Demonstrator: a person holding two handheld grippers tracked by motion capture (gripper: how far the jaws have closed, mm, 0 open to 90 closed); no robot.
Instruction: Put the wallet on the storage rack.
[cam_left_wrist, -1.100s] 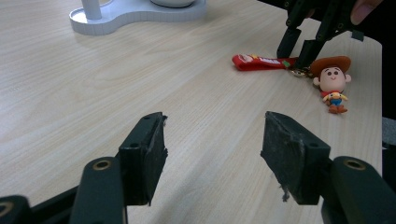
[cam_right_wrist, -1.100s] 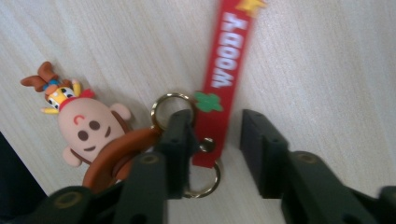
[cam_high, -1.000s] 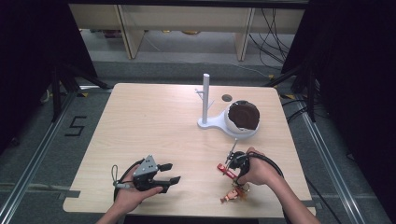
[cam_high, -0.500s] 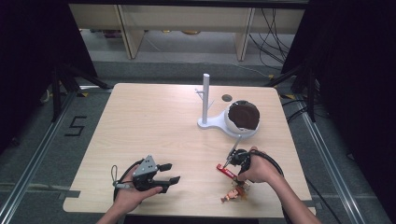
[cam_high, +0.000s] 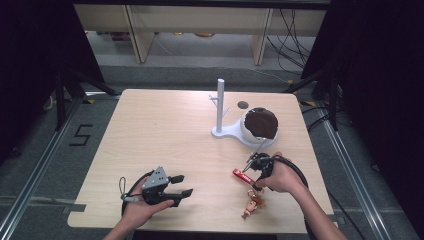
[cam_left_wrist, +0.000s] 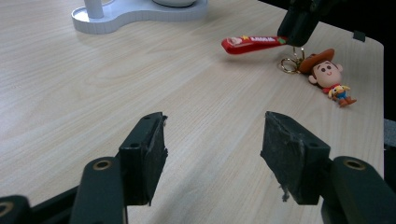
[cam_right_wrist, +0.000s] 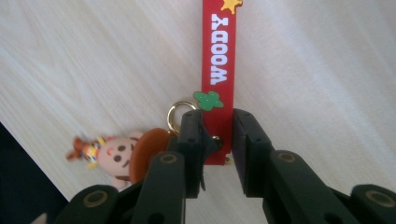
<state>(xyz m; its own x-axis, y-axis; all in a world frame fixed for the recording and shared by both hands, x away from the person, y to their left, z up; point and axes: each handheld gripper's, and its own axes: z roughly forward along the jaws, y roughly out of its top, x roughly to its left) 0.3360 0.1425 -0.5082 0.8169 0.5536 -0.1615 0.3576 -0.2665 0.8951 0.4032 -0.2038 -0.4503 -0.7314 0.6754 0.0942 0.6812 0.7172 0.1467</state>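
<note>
Dark room, black curtains at both sides, cables on the floor behind. The counter (cam_high: 150, 130) is pale wood-grain laminate, matte, with rounded corners. At its far right stands a glossy white plastic stand (cam_high: 220, 112): a flat curved base, a slim upright post, and a round white bowl (cam_high: 260, 127) with a dark brown inside.

Right hand-held gripper (cam_right_wrist: 217, 140): its black jaws have just been closing, and their rough pads now clamp the lower end of the red strap (cam_right_wrist: 219, 60), a flat rubbery band printed with white letters, a yellow star and a green cactus. The strap's free end sticks out level above the counter near the front right. A thin gold ring (cam_right_wrist: 180, 112) joins it to the small cowboy figure (cam_left_wrist: 329, 74), soft moulded, brown hat, lying on the wood just beside the jaws.

Left hand-held gripper (cam_left_wrist: 212, 149): jaws spread wide, nothing between them; pads are scuffed and fraying. It rests in the person's hand at the front left, well apart from the strap.
</note>
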